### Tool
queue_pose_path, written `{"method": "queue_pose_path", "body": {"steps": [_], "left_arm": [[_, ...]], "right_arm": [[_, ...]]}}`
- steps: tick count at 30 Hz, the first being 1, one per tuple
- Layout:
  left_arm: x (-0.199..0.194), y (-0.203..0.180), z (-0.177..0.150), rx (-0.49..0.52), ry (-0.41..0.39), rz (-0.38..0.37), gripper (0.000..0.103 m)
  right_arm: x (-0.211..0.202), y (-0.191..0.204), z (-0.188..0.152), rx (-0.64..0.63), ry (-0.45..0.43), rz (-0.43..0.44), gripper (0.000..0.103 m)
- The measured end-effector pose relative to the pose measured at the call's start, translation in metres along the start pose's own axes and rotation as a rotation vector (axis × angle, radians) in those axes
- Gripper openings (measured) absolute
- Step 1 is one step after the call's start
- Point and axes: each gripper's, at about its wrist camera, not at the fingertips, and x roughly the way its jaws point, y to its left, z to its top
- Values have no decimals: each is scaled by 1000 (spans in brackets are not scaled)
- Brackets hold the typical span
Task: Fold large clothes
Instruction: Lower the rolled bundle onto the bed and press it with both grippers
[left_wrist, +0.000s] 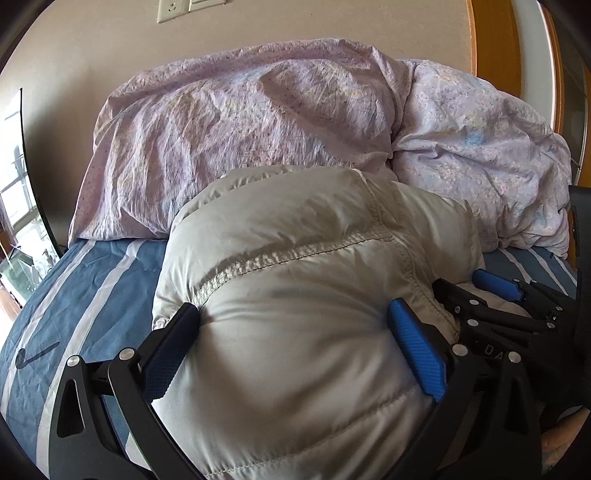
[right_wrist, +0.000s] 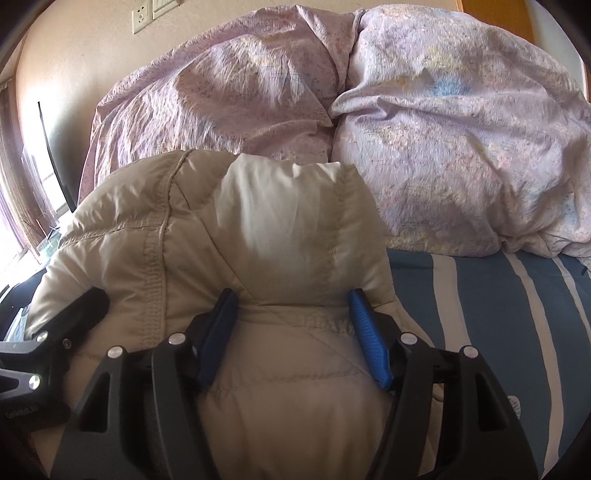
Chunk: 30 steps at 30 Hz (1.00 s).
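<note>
Jacket (left_wrist: 295, 295), a puffy cream quilted one, lies bundled on a blue striped bed (left_wrist: 92, 280), in front of two crumpled lilac pillows (left_wrist: 240, 122). Both hand-held grippers straddle it from the near edge: the left hand-held gripper (left_wrist: 295, 339) stands spread wide around a thick fold, its blue pads touching the fabric on either side without visibly squeezing it, so it looks released; the right hand-held gripper (right_wrist: 291, 328), narrower, has its pads pressed into a gathered hump, grasping the jacket. Holding neighbouring parts probably lets the bulky, springy padding be kept flat and under control for a fold.
</note>
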Motion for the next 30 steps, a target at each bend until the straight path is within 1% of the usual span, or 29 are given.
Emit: {"method": "queue_pose_path", "body": {"steps": [4,9,13,15,18,21,24,27,29,30], "left_arm": [[5,-2,-3,-5,-21,16,102],[9,-6,-3,0,-33,42,102],[8,-8,-3,10,-34,56,102],[1,-7,-3,15,-41,52,102],[-6,-2,-4,5,-54,24,102],[-3,-5,-5,10,-55,37,102],[3,-2,-6,3,-73,18,102],[3,-6,-4,21,-79,33,102],[-4,-5,-4,30,-75,27,102],[-9,-3,-5,37,-76,21,102]], "right_arm": [[8,-1,-1,-4,-8,0,64],[16,-4,0,6,4,13,64],[17,-1,2,-1,24,-17,65],[12,-1,3,13,42,-30,65],[-4,1,-2,9,8,-49,65],[-2,0,-5,25,-1,-58,65],[2,-2,-8,39,-23,-66,66],[2,-3,-6,44,-18,-80,67],[-8,-3,-6,58,-21,-95,71],[-15,-3,-8,72,-24,-110,82]]}}
